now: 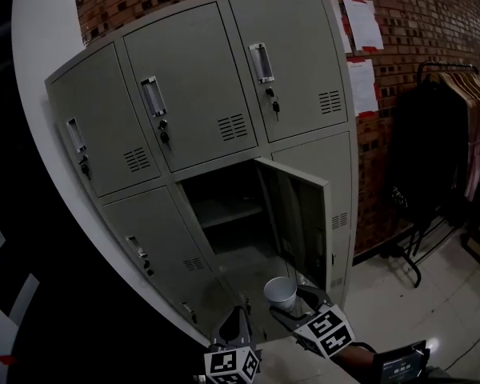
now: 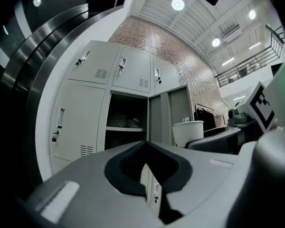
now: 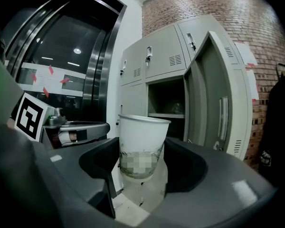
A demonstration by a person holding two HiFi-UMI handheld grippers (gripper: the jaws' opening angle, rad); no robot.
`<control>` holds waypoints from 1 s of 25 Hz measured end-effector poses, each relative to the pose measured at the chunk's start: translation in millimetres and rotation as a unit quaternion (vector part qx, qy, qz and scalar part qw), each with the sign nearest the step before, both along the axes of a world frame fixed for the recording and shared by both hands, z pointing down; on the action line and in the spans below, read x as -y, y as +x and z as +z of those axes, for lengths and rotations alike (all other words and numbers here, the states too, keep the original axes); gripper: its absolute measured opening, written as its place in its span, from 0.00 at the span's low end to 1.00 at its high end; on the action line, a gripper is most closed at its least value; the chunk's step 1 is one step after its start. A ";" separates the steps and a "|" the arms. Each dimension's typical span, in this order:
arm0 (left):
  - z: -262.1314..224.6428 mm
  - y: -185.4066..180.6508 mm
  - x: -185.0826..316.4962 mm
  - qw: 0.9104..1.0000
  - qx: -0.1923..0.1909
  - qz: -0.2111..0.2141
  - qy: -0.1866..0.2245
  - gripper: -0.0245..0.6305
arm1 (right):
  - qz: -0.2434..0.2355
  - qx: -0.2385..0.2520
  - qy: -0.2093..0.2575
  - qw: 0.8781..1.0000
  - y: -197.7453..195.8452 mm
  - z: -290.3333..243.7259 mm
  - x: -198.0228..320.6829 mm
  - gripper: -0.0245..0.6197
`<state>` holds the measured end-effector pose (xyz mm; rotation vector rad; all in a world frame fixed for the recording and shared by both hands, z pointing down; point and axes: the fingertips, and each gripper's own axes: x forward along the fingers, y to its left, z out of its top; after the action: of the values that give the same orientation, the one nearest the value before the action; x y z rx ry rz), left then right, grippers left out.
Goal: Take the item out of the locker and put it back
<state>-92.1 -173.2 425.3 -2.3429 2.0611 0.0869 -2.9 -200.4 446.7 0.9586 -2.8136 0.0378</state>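
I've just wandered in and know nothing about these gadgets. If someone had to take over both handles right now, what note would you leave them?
Left gripper: jaws together, holding nothing, low in front of the lockers.
Right gripper: clamped on the white paper cup, which is upright and held just outside the open locker. The locker door is swung out to the right.
Done: the cup is out of the locker.
Left: set the cup back inside the open compartment, release it and pull the gripper clear.
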 end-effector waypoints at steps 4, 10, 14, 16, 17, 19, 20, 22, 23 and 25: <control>-2.6 10.6 -18.4 1.000 0.002 -0.002 -0.001 0.03 | -0.006 0.002 0.001 1.000 8.5 -2.7 -19.9 0.48; -4.9 10.3 -38.0 1.000 0.009 0.012 -0.002 0.03 | 0.002 0.005 0.004 1.000 4.0 -3.9 -46.6 0.48; -7.4 6.3 -46.4 1.000 0.013 0.014 0.004 0.03 | 0.005 0.004 0.013 1.000 -0.2 -9.3 -57.5 0.48; -7.7 5.7 -52.2 1.000 0.015 0.015 0.004 0.03 | 0.006 0.004 0.015 1.000 -1.7 -9.9 -63.6 0.48; -8.3 5.8 -54.5 1.000 0.015 0.018 0.005 0.03 | 0.007 0.005 0.015 1.000 -2.4 -10.1 -65.9 0.48; -10.6 6.6 -57.4 1.000 0.014 0.023 0.009 0.03 | 0.009 0.006 0.018 1.000 -3.8 -11.5 -68.6 0.48; -11.7 7.1 -58.3 1.000 0.014 0.024 0.011 0.03 | 0.010 0.007 0.019 1.000 -4.2 -12.8 -69.4 0.48; -13.5 8.3 -59.9 0.999 0.015 0.027 0.014 0.03 | 0.011 0.008 0.022 1.000 -4.2 -15.6 -70.9 0.48; -14.5 8.9 -61.0 0.999 0.015 0.028 0.014 0.03 | 0.011 0.009 0.023 1.000 -3.9 -16.8 -71.8 0.48; -16.4 9.6 -63.3 0.999 0.015 0.030 0.016 0.03 | 0.013 0.010 0.024 1.000 -3.6 -18.6 -73.3 0.48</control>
<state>-82.4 -109.9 408.9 -2.3724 1.9617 0.0850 -6.5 -127.1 428.1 1.0113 -2.8318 -0.0177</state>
